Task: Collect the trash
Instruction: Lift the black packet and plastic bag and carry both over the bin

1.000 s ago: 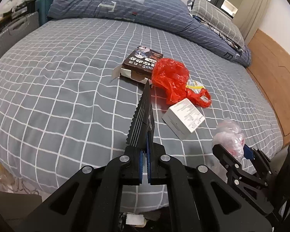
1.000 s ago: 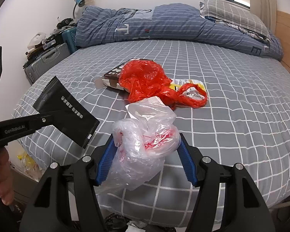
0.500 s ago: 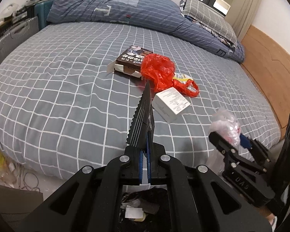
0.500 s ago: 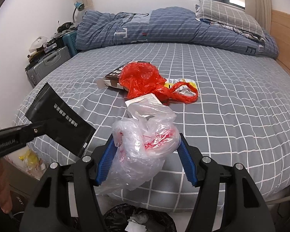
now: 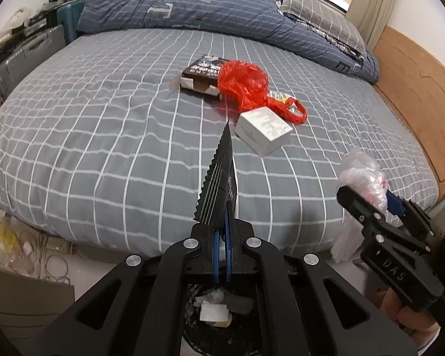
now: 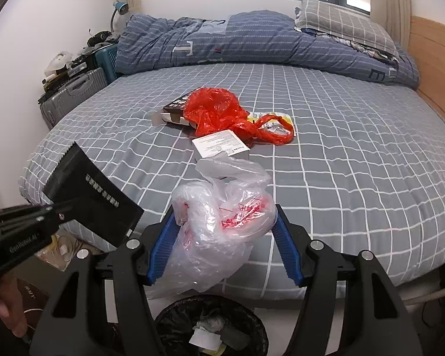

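Observation:
My left gripper [image 5: 221, 231] is shut on a flat black sachet [image 5: 221, 184] with serrated edges, seen edge-on; the same black sachet [image 6: 89, 195] shows flat at the left of the right wrist view. My right gripper [image 6: 225, 225] is shut on a crumpled clear plastic bag [image 6: 222, 222] with red print, also the clear plastic bag [image 5: 362, 178] at the right of the left wrist view. Both hang past the bed's near edge, above a black-lined trash bin [image 6: 178, 320]. On the bed lie a red plastic bag [image 5: 243, 84], a white box [image 5: 262, 129], a dark box [image 5: 203, 72] and a yellow wrapper [image 6: 277, 123].
The grey checked bed [image 5: 103, 124] carries a rolled blue duvet [image 5: 192, 9] and pillow [image 6: 347, 23] at the far side. A grey suitcase [image 6: 74, 95] and clutter stand at the left wall. Cables and a yellow bag [image 5: 3, 237] lie on the floor. A wooden headboard [image 5: 415, 89] runs along the right.
Both grippers have drawn back from the bed with their items, so the bed's near edge and the trash bin below have come into view. Neither grip has changed.

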A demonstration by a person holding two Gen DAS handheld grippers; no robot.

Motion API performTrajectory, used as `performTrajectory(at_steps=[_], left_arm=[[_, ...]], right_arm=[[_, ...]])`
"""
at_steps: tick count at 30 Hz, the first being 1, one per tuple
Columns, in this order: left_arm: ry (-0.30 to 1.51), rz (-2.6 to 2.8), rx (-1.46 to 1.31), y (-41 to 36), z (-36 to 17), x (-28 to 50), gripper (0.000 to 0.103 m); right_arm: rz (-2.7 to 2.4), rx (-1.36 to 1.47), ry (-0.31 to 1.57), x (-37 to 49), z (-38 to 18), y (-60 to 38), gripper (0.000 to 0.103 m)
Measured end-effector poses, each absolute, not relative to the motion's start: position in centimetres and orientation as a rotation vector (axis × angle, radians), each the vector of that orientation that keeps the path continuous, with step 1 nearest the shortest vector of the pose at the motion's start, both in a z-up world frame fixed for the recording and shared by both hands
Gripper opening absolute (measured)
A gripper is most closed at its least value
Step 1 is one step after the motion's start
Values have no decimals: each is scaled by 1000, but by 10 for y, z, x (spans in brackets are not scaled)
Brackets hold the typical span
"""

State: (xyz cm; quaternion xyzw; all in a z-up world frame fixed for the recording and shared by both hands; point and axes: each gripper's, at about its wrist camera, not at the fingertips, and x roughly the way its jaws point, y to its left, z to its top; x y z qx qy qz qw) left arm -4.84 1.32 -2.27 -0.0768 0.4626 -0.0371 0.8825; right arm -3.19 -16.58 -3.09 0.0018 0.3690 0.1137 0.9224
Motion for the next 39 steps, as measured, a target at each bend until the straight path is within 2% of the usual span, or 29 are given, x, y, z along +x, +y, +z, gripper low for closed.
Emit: performTrajectory(at_steps=[18, 39], left_arm=[[1034, -72, -157, 3, -50, -114, 2], [1171, -78, -174, -12, -103, -166, 2]], right_arm=[[235, 7, 799, -98, -44, -166, 60], [179, -4, 971, -144, -105, -185, 60]])
